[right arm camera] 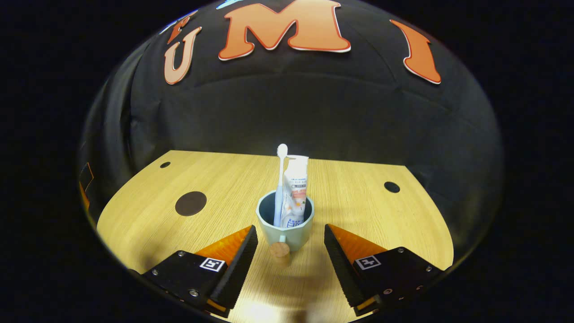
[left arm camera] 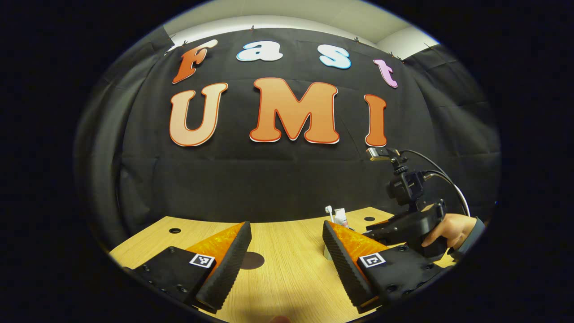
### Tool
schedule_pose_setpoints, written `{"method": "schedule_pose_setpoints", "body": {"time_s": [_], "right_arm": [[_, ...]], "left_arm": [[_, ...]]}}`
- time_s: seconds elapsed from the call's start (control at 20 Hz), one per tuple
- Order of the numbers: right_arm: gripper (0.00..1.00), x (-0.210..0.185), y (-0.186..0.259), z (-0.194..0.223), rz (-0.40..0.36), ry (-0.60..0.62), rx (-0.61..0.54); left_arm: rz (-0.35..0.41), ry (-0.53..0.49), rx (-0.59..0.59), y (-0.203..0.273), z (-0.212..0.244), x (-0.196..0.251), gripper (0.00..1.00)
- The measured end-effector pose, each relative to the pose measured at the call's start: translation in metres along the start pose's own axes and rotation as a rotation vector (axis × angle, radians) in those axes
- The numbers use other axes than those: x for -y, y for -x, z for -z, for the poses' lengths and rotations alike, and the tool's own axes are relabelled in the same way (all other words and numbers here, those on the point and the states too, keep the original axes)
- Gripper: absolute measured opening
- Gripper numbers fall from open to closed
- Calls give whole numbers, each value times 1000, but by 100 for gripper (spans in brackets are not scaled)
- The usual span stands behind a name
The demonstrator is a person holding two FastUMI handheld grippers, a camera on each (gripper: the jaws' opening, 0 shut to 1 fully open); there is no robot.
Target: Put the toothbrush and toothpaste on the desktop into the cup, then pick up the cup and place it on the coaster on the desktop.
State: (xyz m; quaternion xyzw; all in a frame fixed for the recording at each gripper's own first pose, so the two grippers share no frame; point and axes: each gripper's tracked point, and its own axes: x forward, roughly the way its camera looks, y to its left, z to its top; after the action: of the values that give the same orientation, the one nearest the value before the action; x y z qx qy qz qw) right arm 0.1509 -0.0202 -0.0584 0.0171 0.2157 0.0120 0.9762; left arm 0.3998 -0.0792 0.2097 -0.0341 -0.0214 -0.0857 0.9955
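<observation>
Both claws spread – right claw [right arm camera: 290,237] flanks cup [right arm camera: 287,231] (toothbrush [right arm camera: 280,179], toothpaste [right arm camera: 296,188] inside).

One pale green cup [right arm camera: 285,224] with a round wooden knob stands on the wooden desktop [right arm camera: 358,211]. In the cup: one white toothbrush [right arm camera: 280,179], one white toothpaste tube [right arm camera: 295,188]. Left of the cup lies one dark round coaster [right arm camera: 190,203]. Around the cup, two small dark holes [right arm camera: 392,187] in the desktop.
</observation>
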Motion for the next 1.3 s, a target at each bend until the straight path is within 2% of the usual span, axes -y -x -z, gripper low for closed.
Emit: {"method": "schedule_pose_setpoints", "body": {"time_s": [0.1, 0.35, 0.55, 0.6, 0.65, 0.7, 0.8, 0.85, 0.9, 1.05, 1.1, 1.2, 1.3], "right_arm": [[89, 2, -6, 5, 19, 31, -68], [85, -7, -17, 18, -1, 64, -242], [79, -9, -16, 19, 18, 94, -331], [77, -10, -17, 19, 21, 87, -350], [70, -10, -18, 21, 21, 84, -370], [72, -12, -22, 26, 25, 81, -386], [68, -13, -27, 38, 28, 83, -438], [72, -13, -27, 40, 29, 82, -460], [63, -14, -28, 42, 37, 71, -477], [56, -7, -33, 48, 69, 77, -504], [46, -8, -31, 49, 68, 69, -523], [34, -9, -34, 46, 61, 22, -532], [29, -8, -33, 44, 53, 3, -531]], "left_arm": [[-17, -5, -10, 9, 2, -11, 100], [-41, 2, -42, 27, 14, -34, 100], [-68, 27, -71, 37, 31, -56, 100], [-73, 33, -80, 41, 37, -57, 100], [-78, 40, -89, 45, 40, -61, 100], [-83, 47, -98, 50, 44, -65, 100], [-89, 55, -112, 52, 51, -73, 100], [-94, 56, -119, 52, 54, -76, 100], [-97, 59, -122, 55, 57, -78, 100], [-85, 111, -148, 62, 73, -75, 100], [-79, 124, -158, 63, 79, -72, 100], [-82, 136, -165, 67, 83, -73, 99], [-91, 143, -165, 71, 83, -76, 99]]}}
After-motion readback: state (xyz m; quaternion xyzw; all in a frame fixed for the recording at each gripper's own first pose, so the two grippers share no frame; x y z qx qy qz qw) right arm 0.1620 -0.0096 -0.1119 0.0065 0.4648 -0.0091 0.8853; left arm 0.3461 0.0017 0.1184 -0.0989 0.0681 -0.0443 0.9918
